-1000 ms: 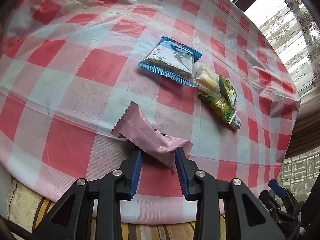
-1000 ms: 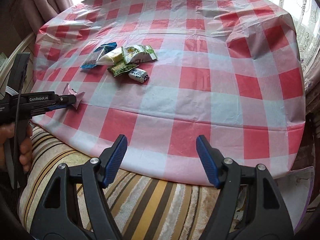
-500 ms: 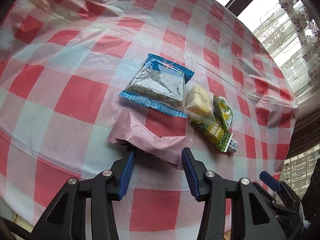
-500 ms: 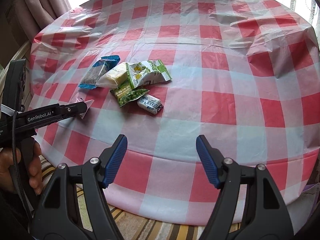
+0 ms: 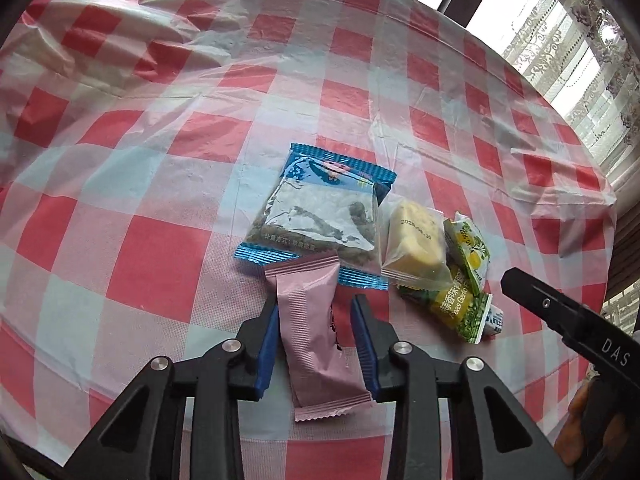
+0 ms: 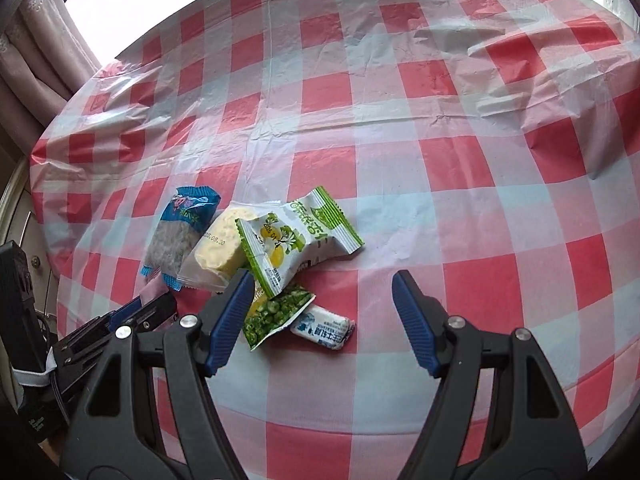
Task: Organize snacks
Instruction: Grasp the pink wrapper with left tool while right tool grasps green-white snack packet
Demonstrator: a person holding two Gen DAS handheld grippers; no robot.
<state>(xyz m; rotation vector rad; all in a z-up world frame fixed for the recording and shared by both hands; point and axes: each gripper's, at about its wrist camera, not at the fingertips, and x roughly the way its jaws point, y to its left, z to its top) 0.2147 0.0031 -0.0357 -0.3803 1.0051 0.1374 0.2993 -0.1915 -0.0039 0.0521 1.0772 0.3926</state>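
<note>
A pink snack bar [image 5: 314,332] lies between the fingers of my left gripper [image 5: 316,316], which is open around it; its far end overlaps a blue packet [image 5: 320,216]. Beside that lie a yellow cake in clear wrap [image 5: 414,244], a green-and-white lemon packet [image 5: 470,252], a green pea packet [image 5: 456,308] and a small white candy [image 5: 495,318]. My right gripper [image 6: 320,292] is open and empty, just above the pea packet [image 6: 276,312] and the white candy [image 6: 324,328]. The left gripper [image 6: 140,312] shows at the left there, with the pink bar mostly hidden.
The red-and-white checked plastic tablecloth [image 6: 400,120] covers a round table and is wrinkled at the far side. Curtains [image 6: 36,52] and a window stand behind. The right gripper's body [image 5: 568,320] enters the left wrist view at right.
My left gripper carried the pink bar toward the snack pile, turned it lengthwise and opened its jaws. My right gripper moved forward over the table to the pile.
</note>
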